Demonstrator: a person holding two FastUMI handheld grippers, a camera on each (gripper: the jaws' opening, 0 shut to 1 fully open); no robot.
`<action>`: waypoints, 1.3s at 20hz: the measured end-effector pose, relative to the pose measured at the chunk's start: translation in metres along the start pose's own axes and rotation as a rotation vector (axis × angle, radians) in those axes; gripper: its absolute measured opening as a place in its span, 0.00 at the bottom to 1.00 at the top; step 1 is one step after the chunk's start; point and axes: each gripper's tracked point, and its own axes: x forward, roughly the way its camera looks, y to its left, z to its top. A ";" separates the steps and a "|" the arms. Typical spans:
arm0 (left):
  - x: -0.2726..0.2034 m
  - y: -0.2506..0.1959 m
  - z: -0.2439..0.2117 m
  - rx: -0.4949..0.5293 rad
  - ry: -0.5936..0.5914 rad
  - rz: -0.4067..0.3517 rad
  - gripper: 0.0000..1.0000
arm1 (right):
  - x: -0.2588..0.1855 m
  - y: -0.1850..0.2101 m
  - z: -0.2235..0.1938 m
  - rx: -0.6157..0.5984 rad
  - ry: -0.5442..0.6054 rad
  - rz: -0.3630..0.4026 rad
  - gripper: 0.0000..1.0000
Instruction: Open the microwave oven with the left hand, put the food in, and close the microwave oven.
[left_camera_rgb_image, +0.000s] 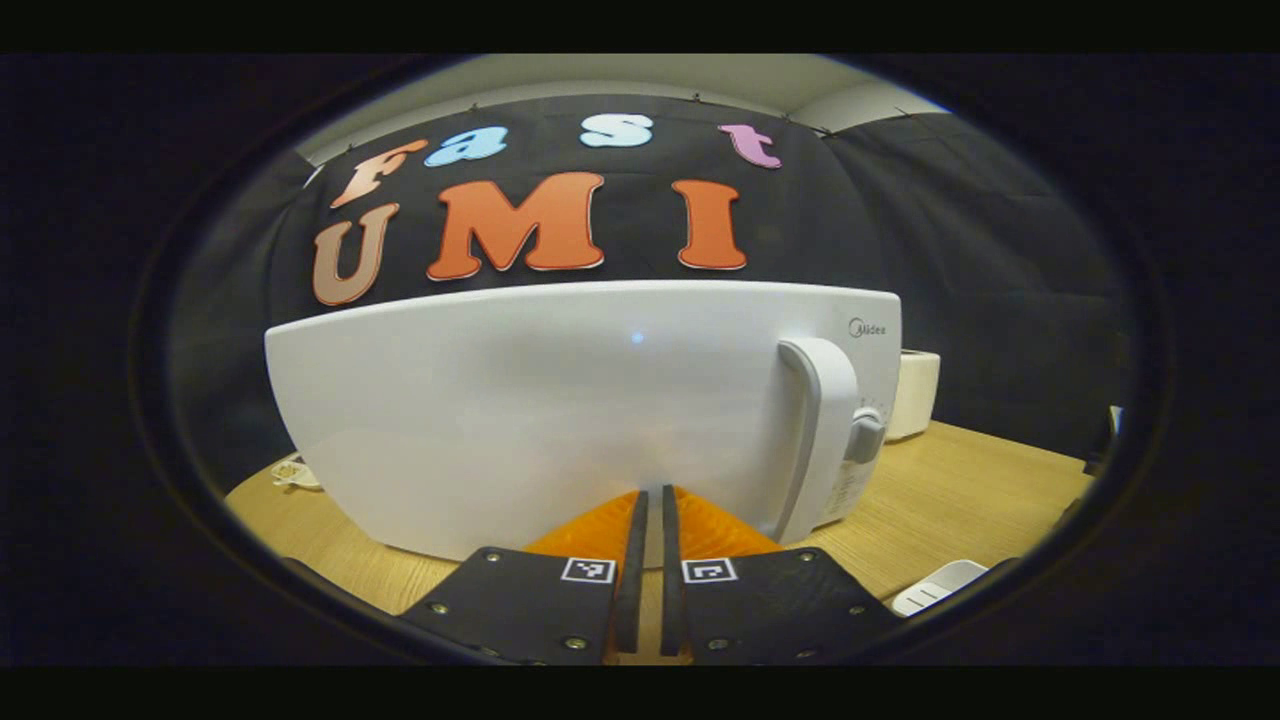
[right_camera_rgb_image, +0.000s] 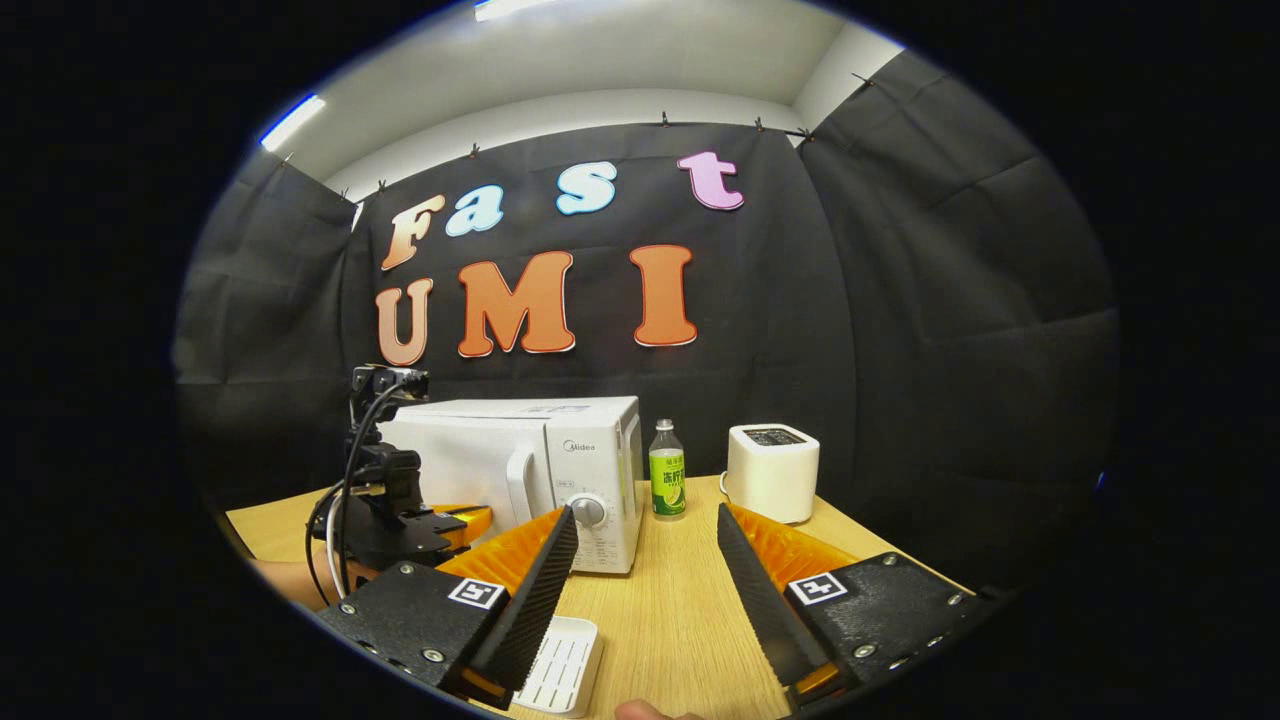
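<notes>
While the left claw (left_camera_rgb_image: 647, 500) sits pinched narrow at the microwave (left_camera_rgb_image: 560, 420) door, the right claw (right_camera_rgb_image: 645, 530) gapes wide; its view adds a bottle (right_camera_rgb_image: 667, 470)

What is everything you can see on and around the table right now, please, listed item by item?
microwave oven: one, white, door closed, left part of the table
door handle: one, white, right side of the door
dial: one, grey, on the control panel
bottle: one, clear with green label, right of the microwave oven
small appliance: one, white, right of the bottle
slotted tray: one, white, near table edge
table: one, light wood
left hand-held gripper: one, fingers closed, before the door
right hand-held gripper: one, fingers apart, empty
</notes>
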 end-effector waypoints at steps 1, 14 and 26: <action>0.003 0.002 -0.002 0.007 0.008 0.010 0.14 | 0.000 0.003 0.001 0.001 -0.001 0.004 0.88; -0.102 0.056 0.085 0.051 -0.085 0.084 0.15 | 0.001 0.027 0.056 -0.055 -0.064 0.022 0.88; -0.273 0.183 0.219 0.026 -0.259 0.287 0.73 | 0.010 0.066 0.158 -0.090 -0.150 0.045 0.88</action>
